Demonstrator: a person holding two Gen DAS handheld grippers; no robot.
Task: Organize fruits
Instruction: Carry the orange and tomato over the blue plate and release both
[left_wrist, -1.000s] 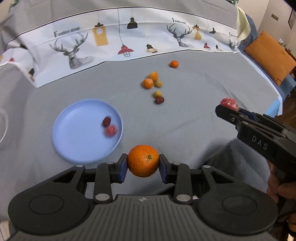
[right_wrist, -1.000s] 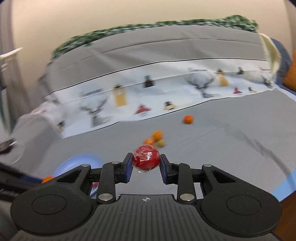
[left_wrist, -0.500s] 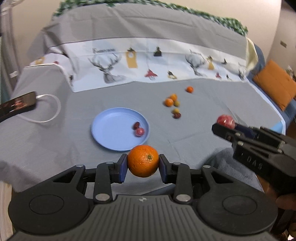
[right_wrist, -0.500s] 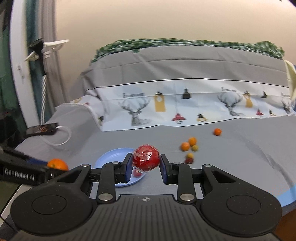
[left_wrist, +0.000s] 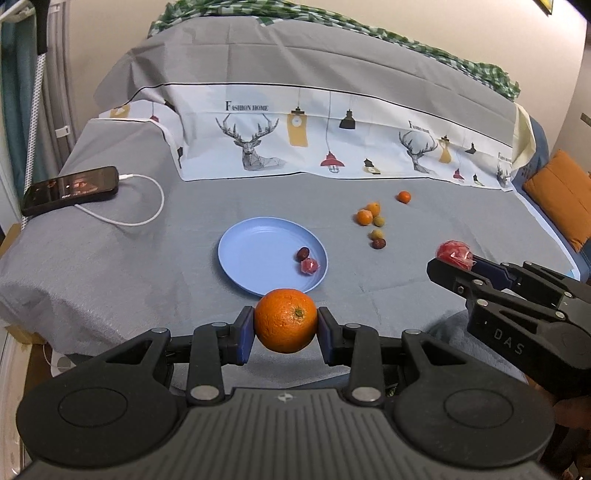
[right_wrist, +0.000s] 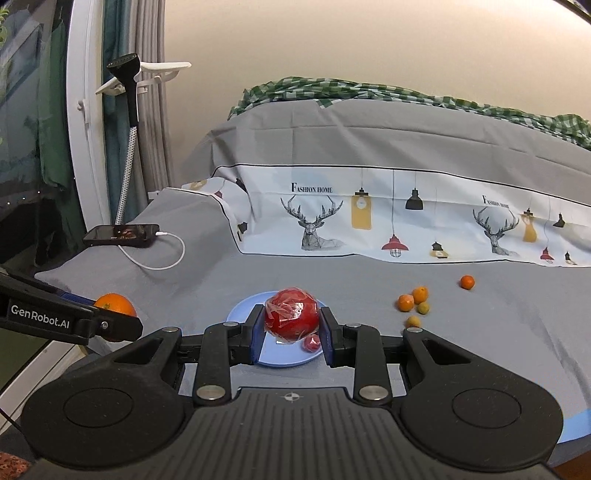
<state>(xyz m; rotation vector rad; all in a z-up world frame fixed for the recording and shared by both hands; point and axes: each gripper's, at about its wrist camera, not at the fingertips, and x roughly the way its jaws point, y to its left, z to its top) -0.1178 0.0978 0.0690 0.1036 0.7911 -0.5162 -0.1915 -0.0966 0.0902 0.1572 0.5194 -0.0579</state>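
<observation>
Both grippers are pulling back and up from the bed; the view is widening to take in the phone (left_wrist: 72, 190). Left gripper (left_wrist: 285, 325) is clamping the orange (left_wrist: 285, 325). The blue plate (left_wrist: 258, 275), holding two small fruits, is lying ahead. Right gripper (right_wrist: 291, 321) is clamping the wrapped red fruit (right_wrist: 291, 315). Likely both drops are coming next.

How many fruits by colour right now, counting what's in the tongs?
Orange: 4, one large orange in the left tongs, three small ones on the grey sheet
Red: 2, wrapped red fruit in the right tongs, small red one on the blue plate
Dark red: 2
Yellow-green: 2
Total: 10
</observation>
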